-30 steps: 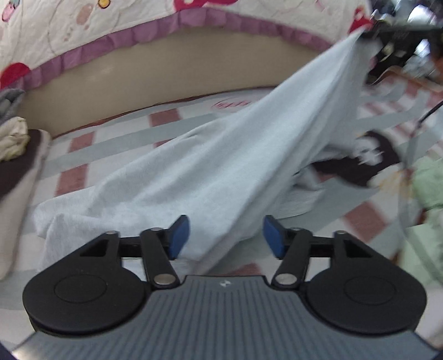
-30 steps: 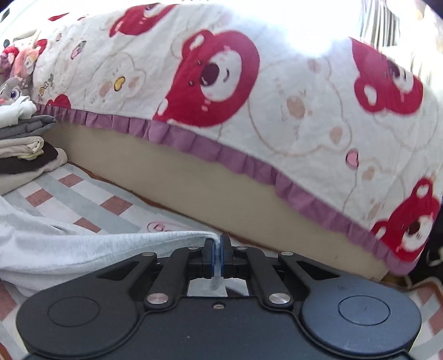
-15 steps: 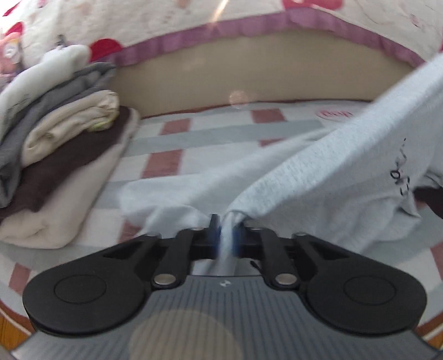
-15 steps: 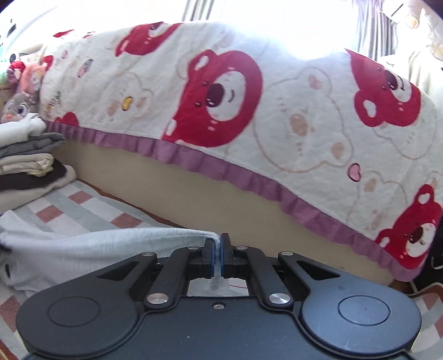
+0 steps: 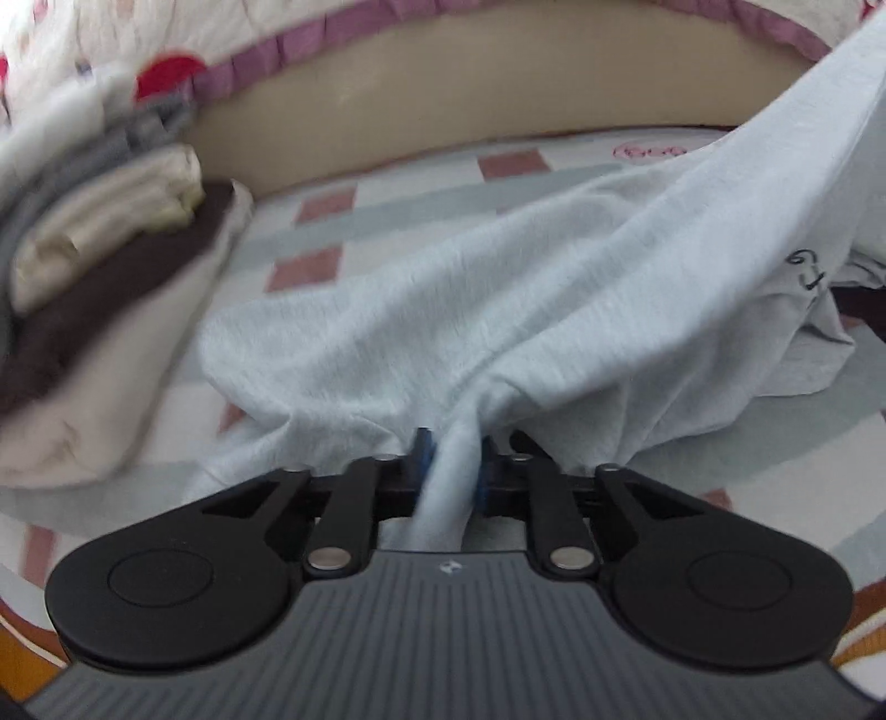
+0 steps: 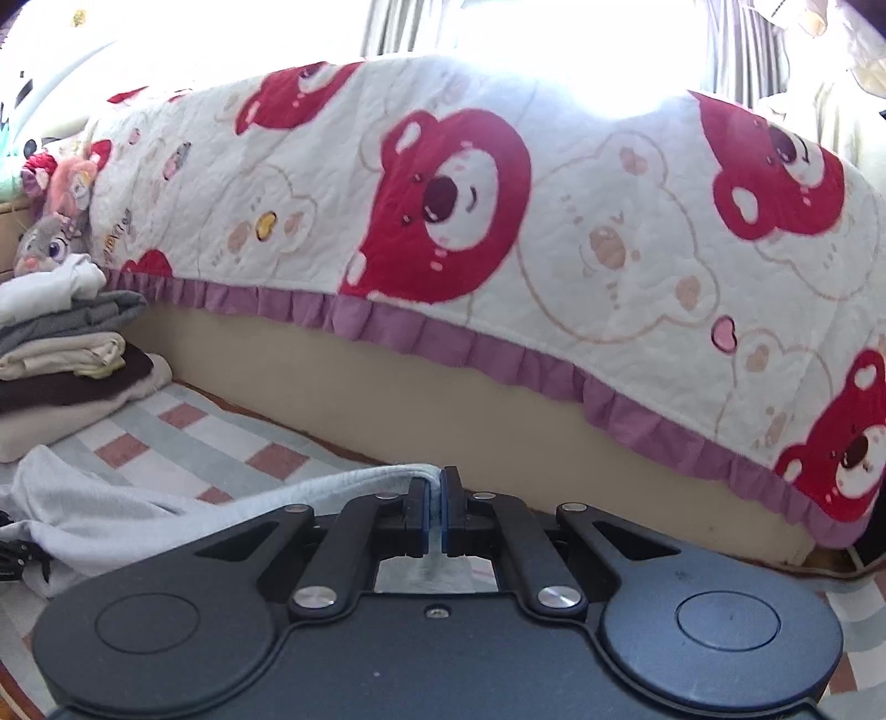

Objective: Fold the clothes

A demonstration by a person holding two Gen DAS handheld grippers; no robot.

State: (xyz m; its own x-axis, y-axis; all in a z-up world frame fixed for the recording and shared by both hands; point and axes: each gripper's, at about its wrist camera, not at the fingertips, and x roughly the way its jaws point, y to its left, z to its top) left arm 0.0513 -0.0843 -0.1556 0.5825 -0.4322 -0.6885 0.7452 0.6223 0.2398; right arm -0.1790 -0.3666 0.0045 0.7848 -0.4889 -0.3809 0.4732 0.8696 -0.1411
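- The left gripper [image 5: 449, 462] is pinching a bunched fold of the pale grey shirt [image 5: 498, 288]; the cloth squeezes out between its blue pads [image 5: 423, 454] and runs back toward the camera.
- From that pinch the shirt fans out away from the gripper and climbs to the far right, where it leaves the left view near the top corner. A small dark print [image 5: 809, 271] shows on its right side.
- The right gripper [image 6: 441, 512] is pressed together on a thin edge of the same shirt [image 6: 166, 498], which trails off to the left and down onto the mat.
- So the shirt hangs between the two grippers, partly lifted, with its loose lower folds resting on the mat [image 5: 387, 188], a checked one in grey, white and dull red.
- A stack of folded clothes [image 5: 99, 266] sits on the mat to the left, just beside the shirt's left edge: white and grey pieces on top, then cream, dark brown, and a beige one at the bottom. It looks blurred in the left view and sharper in the right one [image 6: 66, 365].
- Behind the mat runs a tan bed base [image 6: 387, 399], and over it hangs a white quilt [image 6: 554, 221] with red bears and a purple frill along its lower edge.
- At the far left end of the bed, above the stack, there are soft toys [image 6: 52, 221].
- Bright light comes through curtains [image 6: 736, 50] beyond the bed.
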